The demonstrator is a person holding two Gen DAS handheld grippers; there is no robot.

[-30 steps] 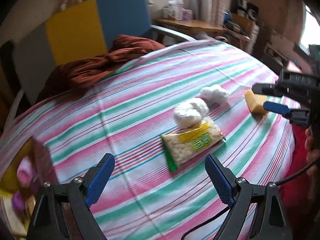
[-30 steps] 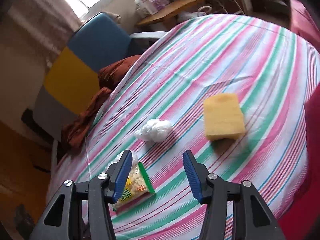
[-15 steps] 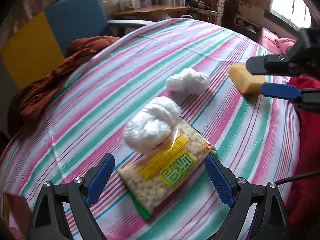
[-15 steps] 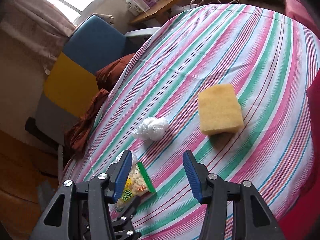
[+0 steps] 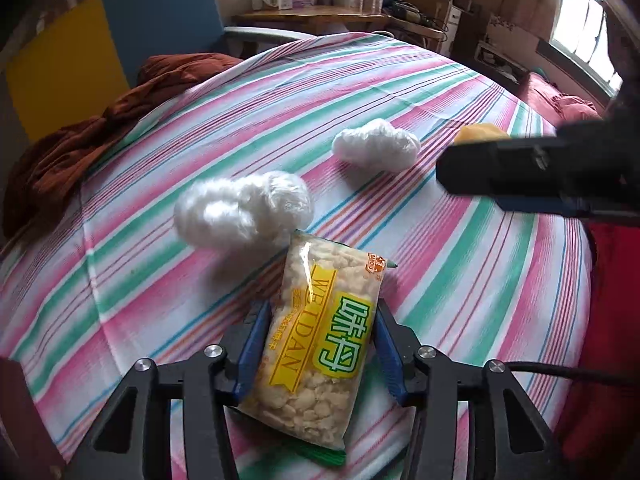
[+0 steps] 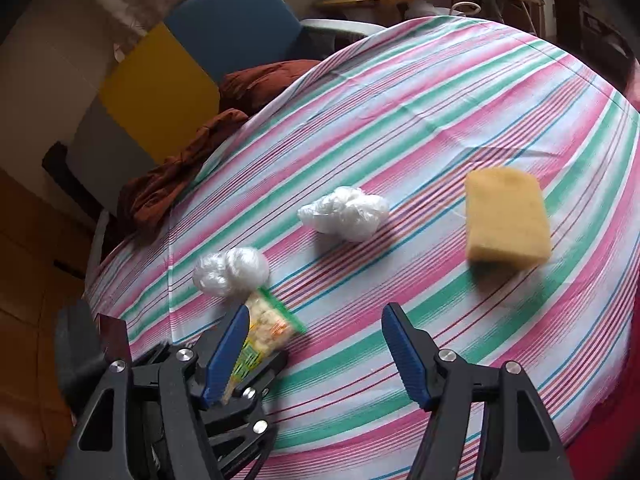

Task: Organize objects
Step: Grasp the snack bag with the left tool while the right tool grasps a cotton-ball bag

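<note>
A clear snack bag (image 5: 332, 280) with a yellow and green label lies on the striped tablecloth (image 5: 440, 280), one end against a white plastic wad (image 5: 244, 208). My left gripper (image 5: 320, 316) is closing on the bag's near half, its blue pads against both long sides. A second white wad (image 6: 346, 212) and a yellow sponge (image 6: 506, 216) lie further right. My right gripper (image 6: 316, 316) hovers above the cloth before them, jaws opening with nothing between them. In the right wrist view the bag (image 6: 268, 324) shows past its left finger.
A brown cloth (image 5: 100, 136) is heaped at the table's far left edge by a blue and yellow chair (image 5: 160, 16). A wooden side table (image 5: 312, 20) with boxes stands behind. Red fabric (image 5: 600, 320) hangs at the right edge.
My left gripper dropped over the snack bag and its jaws narrowed from wide apart onto the bag's sides. The right gripper's jaws spread wider and it swung so the sponge sits further right.
</note>
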